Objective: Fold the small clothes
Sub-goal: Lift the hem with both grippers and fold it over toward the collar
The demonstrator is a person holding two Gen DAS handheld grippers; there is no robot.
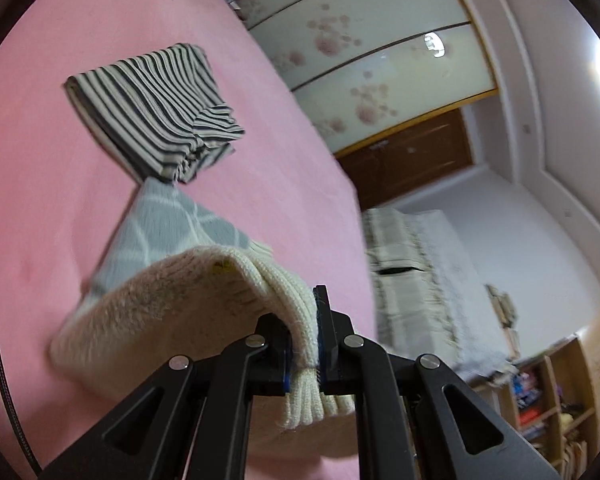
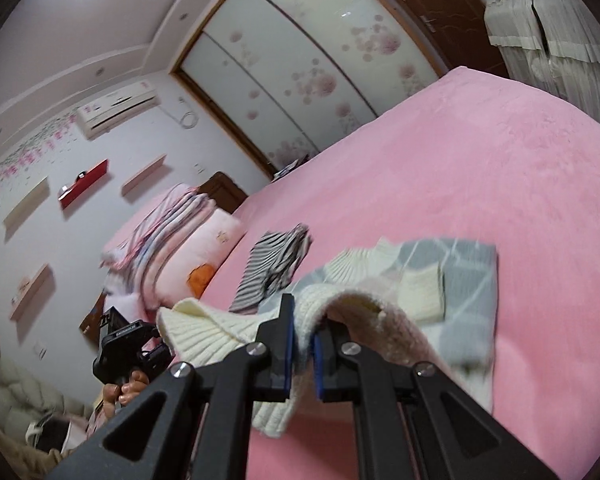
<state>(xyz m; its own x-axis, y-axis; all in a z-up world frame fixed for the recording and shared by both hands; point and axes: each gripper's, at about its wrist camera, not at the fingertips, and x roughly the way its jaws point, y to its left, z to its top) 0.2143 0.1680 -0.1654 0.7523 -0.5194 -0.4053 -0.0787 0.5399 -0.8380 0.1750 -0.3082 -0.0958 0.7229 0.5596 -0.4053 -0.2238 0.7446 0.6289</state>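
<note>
L tongs (image 1: 304, 344) clamped on cream ribbed hem of sweater (image 1: 172, 312), knit bunched betw. the pads, tail of rib hanging below them. R tongs (image 2: 302, 344) likewise pinched tight on another part of the ribbed hem, cloth draped over both sides of the jaws. Sweater: grey w/ white diamond lines outside, cream fleecy inside; near edge lifted off bed (image 1: 40, 140), lining showing, rest trailing back onto the pink cover. In R view, far part of sweater lies flat on bed, cream cuff of a sleeve resting on grey body, ribbed collar just beyond. Bottom L of R view: a hand (image 2: 124, 390) gripping the black body of the other tool. Beyond sweater, striped garment (image 1: 152, 112), dark/white, folded into a rough rectangle, flat on bed; its near corner looks to touch or nearly touch sweater's far tip, can't tell which. Farther, at head of bed: pillows (image 2: 208, 252) and folded bedding stacked. Past bed: wardrobe (image 2: 300, 64) w/ frosted sliding doors, pink flower print; brown door (image 1: 404, 160) next to it. AC unit (image 2: 116, 108) high on wall, small shelves below it. Bookshelf (image 1: 548, 396) in L view's far corner.
</note>
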